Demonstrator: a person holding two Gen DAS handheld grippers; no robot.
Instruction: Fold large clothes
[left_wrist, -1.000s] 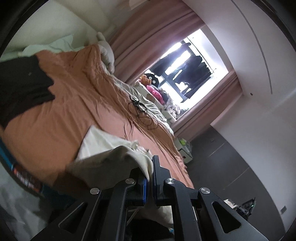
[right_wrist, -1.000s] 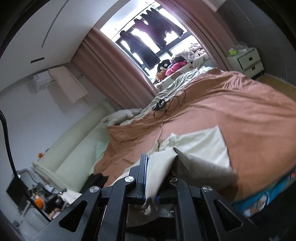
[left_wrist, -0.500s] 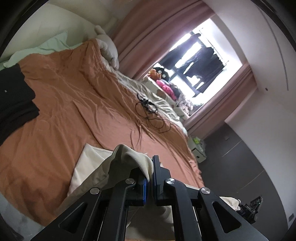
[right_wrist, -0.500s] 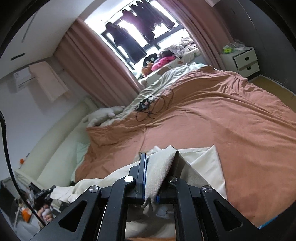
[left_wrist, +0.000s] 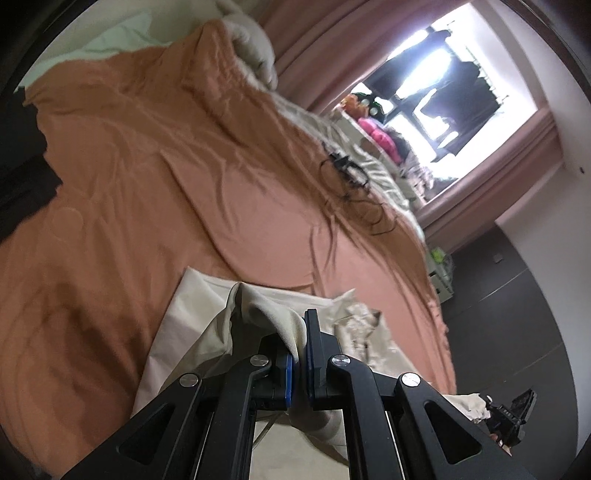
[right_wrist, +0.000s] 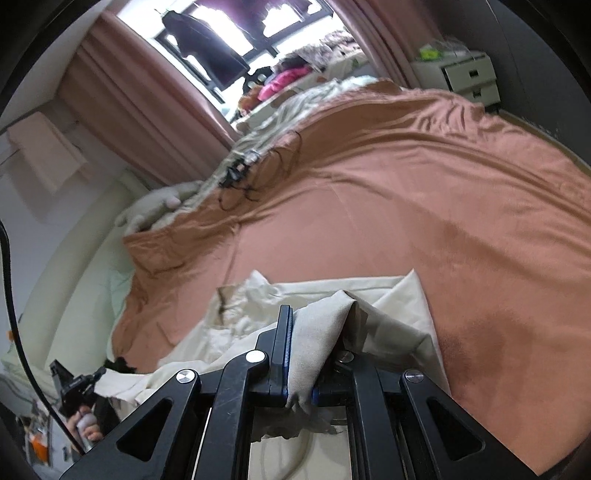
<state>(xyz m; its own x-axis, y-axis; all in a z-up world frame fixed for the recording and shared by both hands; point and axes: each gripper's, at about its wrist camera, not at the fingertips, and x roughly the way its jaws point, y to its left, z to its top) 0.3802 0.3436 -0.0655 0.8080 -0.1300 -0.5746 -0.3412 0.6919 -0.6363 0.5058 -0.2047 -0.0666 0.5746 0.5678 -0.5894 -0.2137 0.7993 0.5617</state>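
Note:
A large cream garment (left_wrist: 184, 325) lies on the near part of the orange bedspread (left_wrist: 155, 177). My left gripper (left_wrist: 298, 332) is shut on a bunched fold of it, with cloth draped over the left finger. In the right wrist view the same cream garment (right_wrist: 399, 306) spreads ahead, rumpled toward the left. My right gripper (right_wrist: 301, 332) is shut on another fold, which humps up between the jaws. The other gripper (right_wrist: 74, 384) shows at the lower left there, held by a hand.
A tangle of black cable (left_wrist: 351, 188) lies on the far bedspread (right_wrist: 424, 192). Dark clothing (left_wrist: 22, 155) sits at the left edge. A white pillow (left_wrist: 255, 48), pink curtains (right_wrist: 140, 99), a bright window with hanging clothes (left_wrist: 443, 85) and a white drawer unit (right_wrist: 461, 77) lie beyond.
Both grippers have moved forward and lower over the bed, carrying the cream garment further onto the orange spread. More of the garment now lies flat ahead. Both grips are unchanged.

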